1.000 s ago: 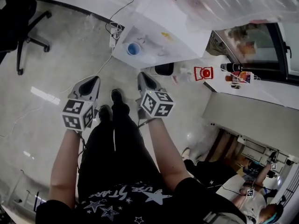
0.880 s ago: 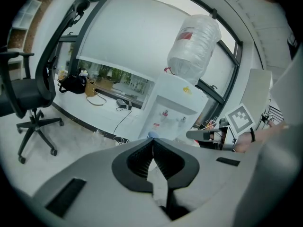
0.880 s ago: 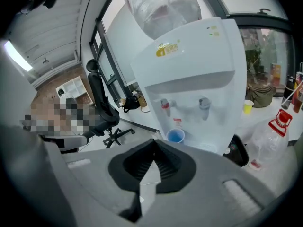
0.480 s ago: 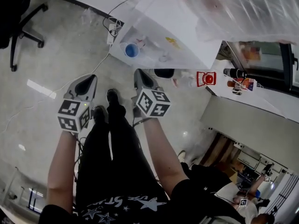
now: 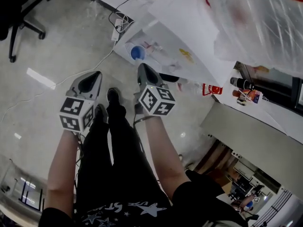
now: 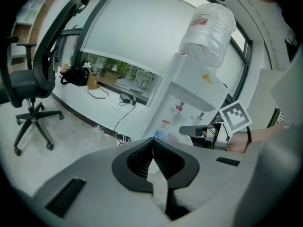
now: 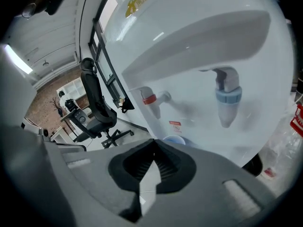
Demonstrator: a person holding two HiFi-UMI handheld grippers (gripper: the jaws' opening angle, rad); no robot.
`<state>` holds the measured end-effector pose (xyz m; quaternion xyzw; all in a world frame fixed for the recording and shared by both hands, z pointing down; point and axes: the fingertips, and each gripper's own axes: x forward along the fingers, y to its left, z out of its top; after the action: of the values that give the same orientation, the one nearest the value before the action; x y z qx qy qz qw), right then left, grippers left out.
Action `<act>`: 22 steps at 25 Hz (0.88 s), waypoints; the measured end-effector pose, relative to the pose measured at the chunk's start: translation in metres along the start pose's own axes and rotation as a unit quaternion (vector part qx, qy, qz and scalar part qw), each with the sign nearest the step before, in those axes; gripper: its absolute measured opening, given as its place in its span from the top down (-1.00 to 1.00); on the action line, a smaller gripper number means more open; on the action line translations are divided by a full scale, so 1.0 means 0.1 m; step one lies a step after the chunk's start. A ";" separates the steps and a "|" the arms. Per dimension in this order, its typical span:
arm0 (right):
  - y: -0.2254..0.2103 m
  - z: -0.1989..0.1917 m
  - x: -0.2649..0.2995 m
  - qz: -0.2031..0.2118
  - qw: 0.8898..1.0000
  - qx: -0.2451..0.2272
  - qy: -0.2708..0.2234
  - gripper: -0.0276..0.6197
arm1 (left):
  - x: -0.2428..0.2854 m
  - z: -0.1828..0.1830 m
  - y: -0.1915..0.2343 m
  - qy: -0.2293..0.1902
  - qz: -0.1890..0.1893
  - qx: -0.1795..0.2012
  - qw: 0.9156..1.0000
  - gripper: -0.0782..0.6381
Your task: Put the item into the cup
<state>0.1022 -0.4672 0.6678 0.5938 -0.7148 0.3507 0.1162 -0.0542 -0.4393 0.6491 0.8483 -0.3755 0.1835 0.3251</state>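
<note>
Stood before a dispenser [image 5: 175, 46], seen in the head view steeply down past black-trousered legs [image 5: 118, 155] and shoes [image 5: 112, 96] on a pale floor [image 5: 42, 108]. Held the left gripper [image 5: 91, 82] out ahead at the left, above the floor, with its cube [image 5: 75, 113] nearest the camera. Found its jaws pressed together tip to tip in the left gripper view, with nothing clamped between. Held the right gripper [image 5: 144, 73] about level with it, just across the legs and nearer the dispenser, with its cube [image 5: 157, 100] tilted up. Found those jaws likewise closed on nothing in the right gripper view.

Spotted the cup [image 5: 137, 52], blue and upright, on the dispenser's ledge, just ahead of the right gripper's tip and apart from it. Saw the cup [image 7: 174, 139] in the right gripper view peeking over the closed jaws, lower than a red tap [image 7: 152, 100] and a blue tap [image 7: 227, 98] and between them. Saw the cup [image 6: 160, 135] again, small, just over the jaw tips in the left gripper view, with the right gripper [image 6: 184, 131] beside it to the right. Could not make out the item meant for it in any view.

Noted a plastic-wrapped bottle [image 6: 208, 30] on top of the dispenser. Noted a power strip [image 5: 119, 21] on the floor near the dispenser's left side, and a chair [image 5: 21, 6] well off to the left.
</note>
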 end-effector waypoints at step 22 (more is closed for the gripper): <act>-0.23 0.00 0.67 -0.007 1.000 -0.010 0.021 0.91 | 0.41 -0.10 0.11 0.021 -0.013 -0.024 0.999 0.76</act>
<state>0.1057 -0.5198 0.7147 0.5898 -0.7115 0.3554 0.1397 -0.0365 -0.4590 0.6839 0.8413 -0.3616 0.1875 0.3554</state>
